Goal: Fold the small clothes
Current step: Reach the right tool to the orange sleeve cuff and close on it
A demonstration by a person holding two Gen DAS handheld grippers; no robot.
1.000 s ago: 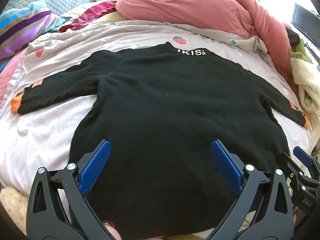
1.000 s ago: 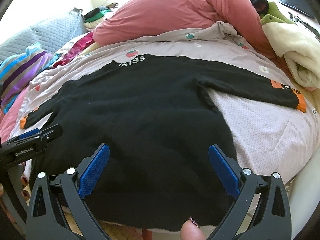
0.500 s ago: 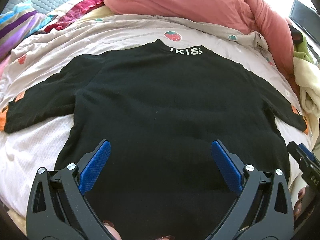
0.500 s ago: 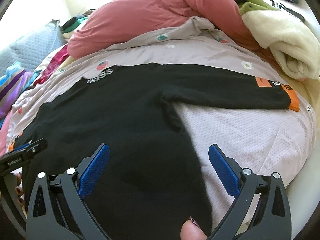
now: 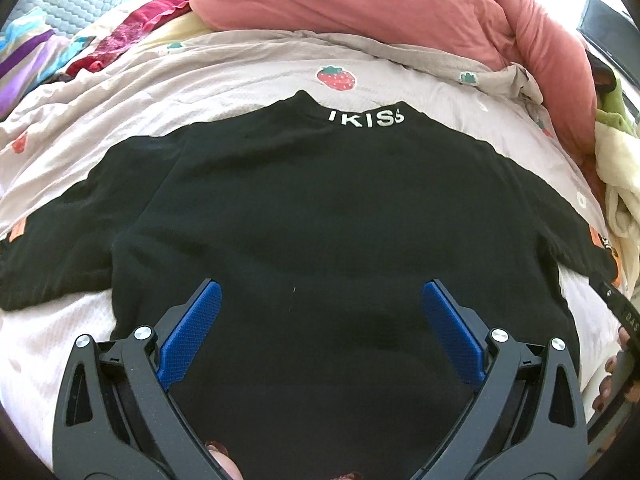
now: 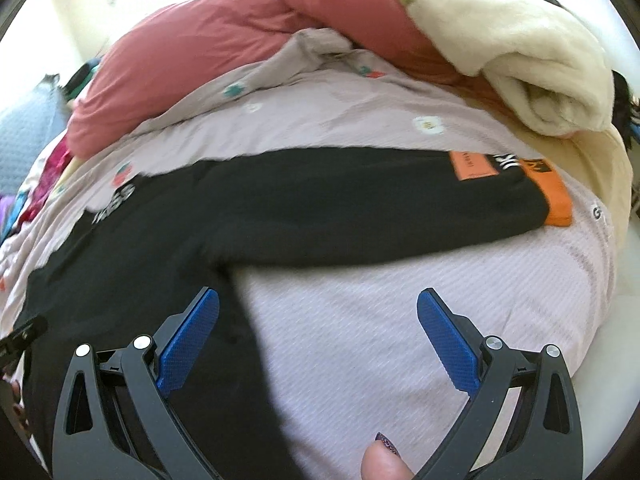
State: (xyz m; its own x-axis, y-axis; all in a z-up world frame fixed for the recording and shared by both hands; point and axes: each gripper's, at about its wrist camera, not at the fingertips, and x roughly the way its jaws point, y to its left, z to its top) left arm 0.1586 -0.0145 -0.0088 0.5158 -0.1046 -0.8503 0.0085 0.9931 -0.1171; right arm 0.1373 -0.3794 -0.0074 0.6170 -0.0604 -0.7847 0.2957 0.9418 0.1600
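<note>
Black long-sleeved knit top (image 5: 328, 216) lies flat on the bed, collar far. My right gripper (image 6: 318, 336), jaws wide and empty, is nearer its right sleeve (image 6: 380, 204), running left-right beyond the tips. Left gripper (image 5: 322, 330), wide and empty, is over the body.

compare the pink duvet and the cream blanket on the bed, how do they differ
The pink duvet is smooth, thin-looking fabric heaped in a long mound across the far side of the bed; the cream blanket is fluffy and rolled into a thick bundle at the right edge. The duvet takes up far more of the view than the blanket. Both are bunched up, not spread flat, and lie beyond the black top.
</note>
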